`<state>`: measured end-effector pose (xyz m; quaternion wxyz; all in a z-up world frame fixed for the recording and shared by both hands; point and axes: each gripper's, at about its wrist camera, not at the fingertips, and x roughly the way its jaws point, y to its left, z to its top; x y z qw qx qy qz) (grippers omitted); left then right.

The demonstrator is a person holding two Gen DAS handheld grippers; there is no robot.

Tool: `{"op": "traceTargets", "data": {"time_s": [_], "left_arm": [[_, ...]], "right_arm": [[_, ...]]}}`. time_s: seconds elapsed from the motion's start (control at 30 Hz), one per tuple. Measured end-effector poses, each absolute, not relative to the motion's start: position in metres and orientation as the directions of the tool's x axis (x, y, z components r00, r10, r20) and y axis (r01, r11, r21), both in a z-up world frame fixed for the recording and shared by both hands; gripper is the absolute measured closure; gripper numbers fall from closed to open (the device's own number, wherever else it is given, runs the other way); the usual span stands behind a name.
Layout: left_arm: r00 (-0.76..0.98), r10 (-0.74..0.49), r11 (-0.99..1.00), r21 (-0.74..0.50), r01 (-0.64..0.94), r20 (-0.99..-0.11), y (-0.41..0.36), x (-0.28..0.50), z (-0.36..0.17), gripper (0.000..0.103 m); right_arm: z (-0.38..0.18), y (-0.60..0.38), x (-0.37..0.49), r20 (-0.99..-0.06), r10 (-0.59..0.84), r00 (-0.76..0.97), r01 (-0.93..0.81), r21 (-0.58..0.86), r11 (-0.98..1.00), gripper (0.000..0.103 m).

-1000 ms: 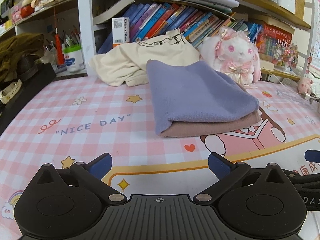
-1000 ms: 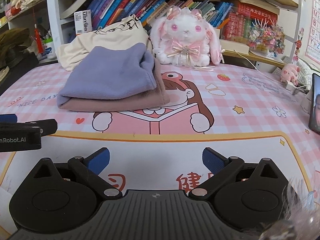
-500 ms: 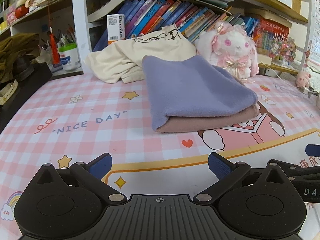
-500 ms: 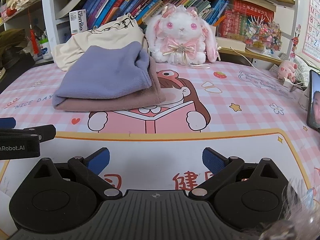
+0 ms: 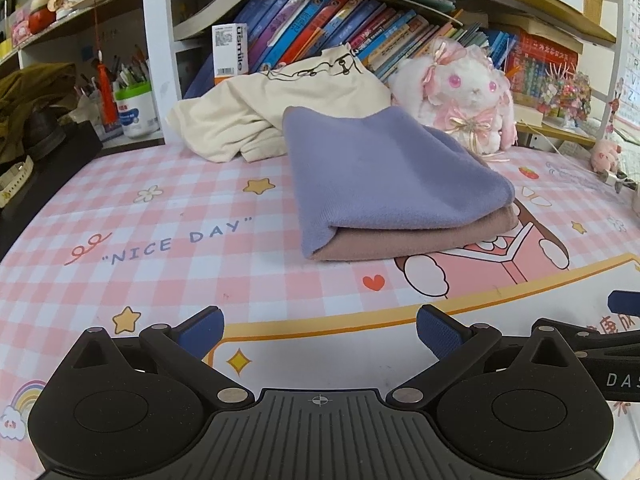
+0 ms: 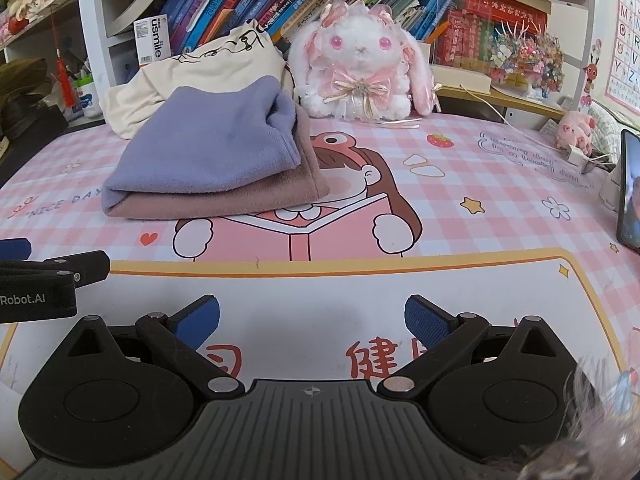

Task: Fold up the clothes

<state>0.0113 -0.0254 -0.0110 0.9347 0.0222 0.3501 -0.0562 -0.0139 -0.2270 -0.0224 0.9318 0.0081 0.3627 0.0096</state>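
Since 1.0 s ago: both views have drifted slightly; the folded stack sits a little lower and larger in the left wrist view, and the right wrist view shows more of the desk's right side. Stack itself unchanged in shape.

Left gripper (image 5: pixel 320 330): blue-padded fingers spread wide, nothing between them, above the pink checked cartoon desk mat (image 5: pixel 168 216). Right gripper (image 6: pixel 312 320): fingers likewise wide apart and empty, over the white panel of the mat with red characters. Each gripper's side shows at the edge of the other's view.

Folded lavender fleece garment (image 5: pixel 384 176) lies on top of a folded dusty-pink garment (image 5: pixel 420 238), the pair resting on the mat well ahead of both grippers, touched by neither. Behind them, touching the stack's far edge, a crumpled cream garment with black line drawing (image 5: pixel 280 108) is heaped against the bookshelf.

White plush rabbit with pink bows (image 6: pixel 360 68) sits just beside the stack, to its right. Row of coloured books (image 5: pixel 340 28) on the shelf behind
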Motion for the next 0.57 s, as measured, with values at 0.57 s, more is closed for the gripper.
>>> {"op": "traceTargets", "data": {"time_s": [0.57], "left_arm": [[0.747, -0.112, 0.992, -0.03, 0.122, -0.655, -0.0225, 0.0108, -0.0108, 0.0]], "right_arm": [[-0.0239, -0.2249, -0.0145, -0.683, 0.022, 0.73, -0.018, 0.013, 1.0, 0.003]]}}
